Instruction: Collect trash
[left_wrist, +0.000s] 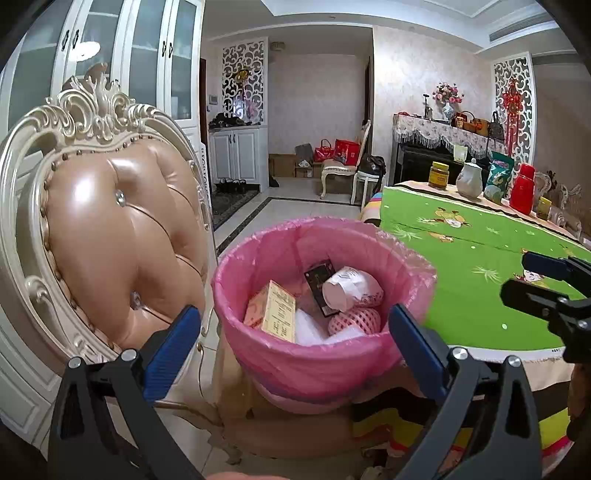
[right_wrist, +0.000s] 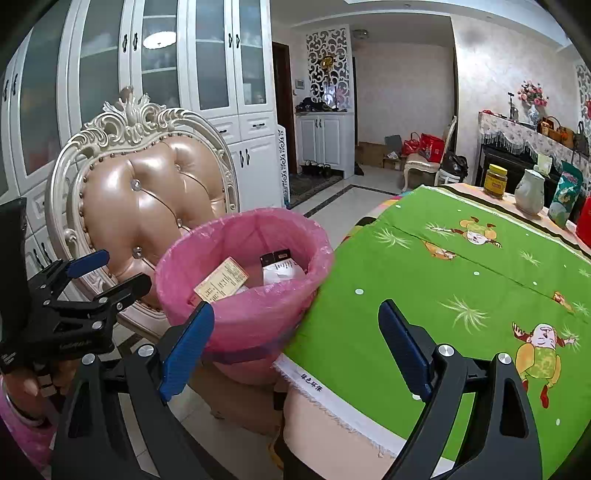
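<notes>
1. Status: left gripper (left_wrist: 295, 332) and right gripper (right_wrist: 295, 332) both stand wide apart, holding nothing.
2. Trash: a box (left_wrist: 275, 310), a white wrapper (left_wrist: 349, 288) and foam net (left_wrist: 354, 319) lie inside the pink-lined bin (left_wrist: 321, 358), which sits on the chair seat, touching the table (left_wrist: 472, 258) edge.
3. Hazard: a nudge to the bin rim could tip it off the seat.
4. Hazard: a finger may snag the loose liner.
5. Clearance: the chair back (left_wrist: 110, 229) blocks the left; the near table surface is open, with jars well apart at its far edge.
</notes>
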